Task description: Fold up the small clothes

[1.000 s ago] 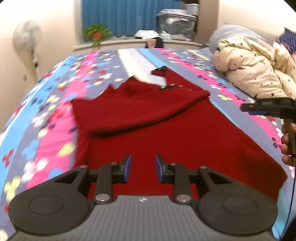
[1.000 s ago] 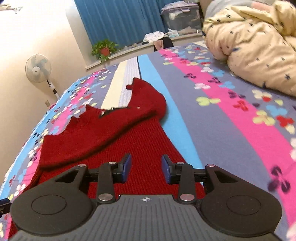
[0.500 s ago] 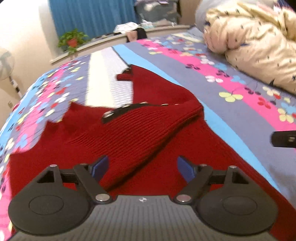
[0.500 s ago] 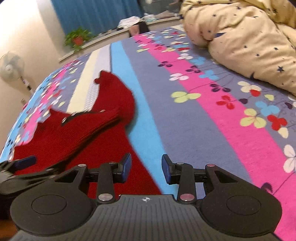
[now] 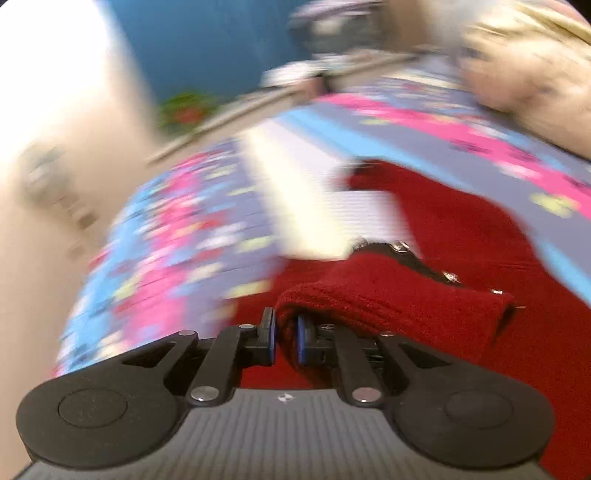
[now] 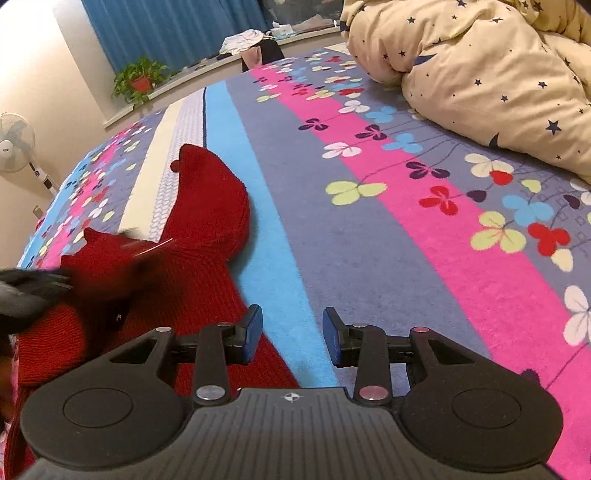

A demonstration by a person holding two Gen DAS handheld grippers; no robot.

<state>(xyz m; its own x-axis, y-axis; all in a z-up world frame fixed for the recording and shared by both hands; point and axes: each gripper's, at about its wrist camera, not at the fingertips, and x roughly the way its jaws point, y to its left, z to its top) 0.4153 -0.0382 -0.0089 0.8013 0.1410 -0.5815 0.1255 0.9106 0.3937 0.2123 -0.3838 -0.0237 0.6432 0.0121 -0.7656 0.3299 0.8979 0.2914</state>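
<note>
Garment: dark red ribbed knit sweater (image 6: 207,206), spread on the bed, along the sheet's white and sky-blue stripes; one sleeve end reaches toward the far edge of the bed.
Folded part: a red knit sleeve or edge (image 5: 388,295) doubled over the sweater's body, with a dark strip carrying small metal studs along its upper edge.
Left hand-held gripper (image 5: 285,334): jaws closing, the blue pads nearly together with a fold of the red knit pinched between them; the rest of the left wrist view is heavily motion-blurred.
Left hand-held gripper, other view: a dark blurred shape at the left edge of the right wrist view, against the red knit.
Right hand-held gripper (image 6: 291,338): jaws partly spread, nothing between the blue pads; it hangs over the sky-blue stripe just beside the sweater's right edge, its left finger over the knit.
Bed (image 6: 369,258): covered by a striped sheet in grey-blue, pink, sky blue and white, printed with clover-like flowers.
Quilt: cream padded quilt with dark stars (image 6: 480,66), bunched at the far right corner of the bed, well apart from the sweater.
Background: blue curtain (image 6: 177,29), potted green plant in a red pot (image 6: 140,79) on the window ledge, white standing fan (image 6: 14,142) by the left wall.
</note>
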